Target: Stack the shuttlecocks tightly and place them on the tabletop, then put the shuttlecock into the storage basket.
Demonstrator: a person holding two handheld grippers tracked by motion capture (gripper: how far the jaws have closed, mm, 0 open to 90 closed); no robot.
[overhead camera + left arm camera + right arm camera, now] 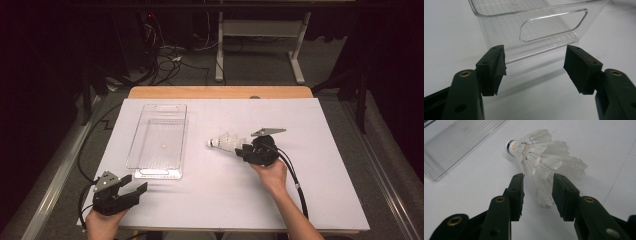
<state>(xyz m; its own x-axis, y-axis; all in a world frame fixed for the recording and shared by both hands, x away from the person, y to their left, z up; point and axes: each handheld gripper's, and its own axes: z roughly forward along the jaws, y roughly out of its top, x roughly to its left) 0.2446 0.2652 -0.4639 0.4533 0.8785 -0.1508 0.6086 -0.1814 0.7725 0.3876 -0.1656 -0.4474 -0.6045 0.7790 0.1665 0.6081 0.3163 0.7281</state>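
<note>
A white feather shuttlecock [227, 142] with a blue-banded cork lies on its side on the white table sheet [215, 200], cork pointing left toward the tray. My right gripper [243, 149] sits at its feather end. In the right gripper view the jaws stand apart around the rim of the shuttlecock's [544, 162] skirt, with a gap on the left side, so the right gripper [539, 180] is open. My left gripper [136, 182] rests near the front left corner, open and empty. In its own view the left gripper [535, 65] faces the handle end of the clear plastic tray [554, 25].
The clear tray [132, 145] lies lengthwise left of centre and holds nothing; its edge [454, 145] lies at the upper left of the right gripper view. Cables trail from both grippers. Beyond the table's wooden far edge [220, 92] are a dark floor, wires and a desk frame.
</note>
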